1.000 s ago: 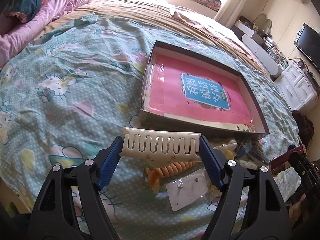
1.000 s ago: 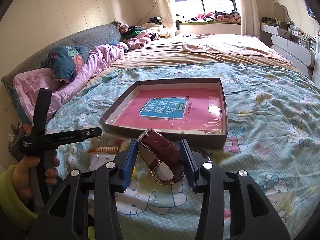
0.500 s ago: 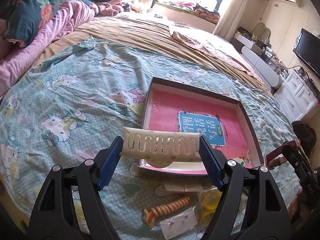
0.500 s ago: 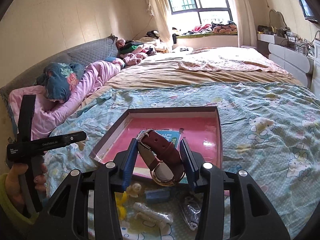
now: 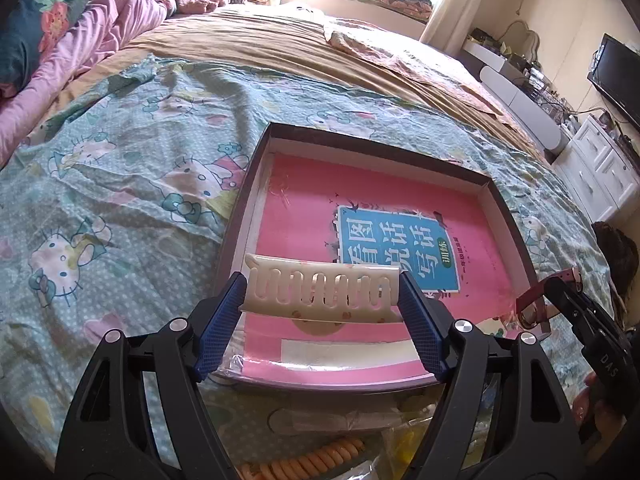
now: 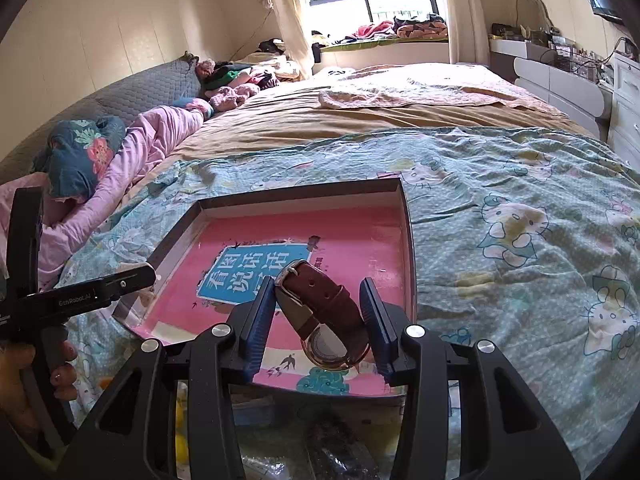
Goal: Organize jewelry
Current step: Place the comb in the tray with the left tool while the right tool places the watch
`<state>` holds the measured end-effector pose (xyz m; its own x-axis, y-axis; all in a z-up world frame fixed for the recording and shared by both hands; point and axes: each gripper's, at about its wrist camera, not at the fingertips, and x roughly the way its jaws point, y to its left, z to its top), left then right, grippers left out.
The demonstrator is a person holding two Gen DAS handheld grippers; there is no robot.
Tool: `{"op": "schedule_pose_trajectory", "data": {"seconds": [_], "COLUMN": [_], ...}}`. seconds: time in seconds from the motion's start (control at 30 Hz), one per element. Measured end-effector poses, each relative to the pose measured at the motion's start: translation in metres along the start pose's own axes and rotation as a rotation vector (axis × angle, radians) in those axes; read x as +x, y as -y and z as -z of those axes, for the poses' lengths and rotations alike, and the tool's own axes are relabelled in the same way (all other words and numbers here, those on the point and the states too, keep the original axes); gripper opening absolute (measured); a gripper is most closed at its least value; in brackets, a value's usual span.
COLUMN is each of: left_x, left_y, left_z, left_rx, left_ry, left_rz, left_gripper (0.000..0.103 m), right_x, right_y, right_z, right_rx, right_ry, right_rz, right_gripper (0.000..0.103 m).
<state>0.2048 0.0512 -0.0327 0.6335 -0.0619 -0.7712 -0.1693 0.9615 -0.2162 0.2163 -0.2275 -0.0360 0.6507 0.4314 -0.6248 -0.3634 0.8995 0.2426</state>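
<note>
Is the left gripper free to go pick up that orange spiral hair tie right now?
Probably not: the left gripper is shut on the cream hair comb, over the tray. The orange spiral tie lies below, uncovered.

The comb looks like smooth cream plastic with a slight sheen. The watch has a brown leather-like strap, shiny metal buckle and glossy case. The tray looks like matt cardboard; the pink book in it has a glossy wrapped cover. The bedsheet is wrinkled printed cloth.
</note>
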Motion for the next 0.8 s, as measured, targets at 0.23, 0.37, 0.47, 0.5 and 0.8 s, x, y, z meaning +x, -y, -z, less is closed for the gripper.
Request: {"op": "schedule_pose_trajectory", "data": {"seconds": [0.23,0.37,0.47,0.5,0.8], "left_x": [0.013,0.016,0.015,0.014,-0.004], "left_y": [0.000,0.000,0.001,0.002,0.000], "left_z": [0.005,0.006,0.006,0.006,0.004], "left_rx": [0.015,0.025,0.031,0.034,0.026], "left_ry": [-0.021,-0.025,-0.024,-0.021,0.013], "left_rz": [-0.018,-0.019,-0.017,-0.017,-0.015], "left_gripper": [0.068,0.068,0.069,0.070,0.084], "right_x": [0.007,0.001,-0.005,-0.008,-0.039], "right_y": [-0.001,0.001,0.004,0.006,0.014], "right_z": [0.004,0.005,0.006,0.006,0.004], "right_rx": [-0.014,-0.006,0.012,0.018,0.039], "right_ry": [-0.008,0.002,0.007,0.013,0.057], "right_rz": [0.014,0.012,0.009,0.011,0.013], "right_gripper": [0.036,0.050,0.057,0.062,0.073]}}
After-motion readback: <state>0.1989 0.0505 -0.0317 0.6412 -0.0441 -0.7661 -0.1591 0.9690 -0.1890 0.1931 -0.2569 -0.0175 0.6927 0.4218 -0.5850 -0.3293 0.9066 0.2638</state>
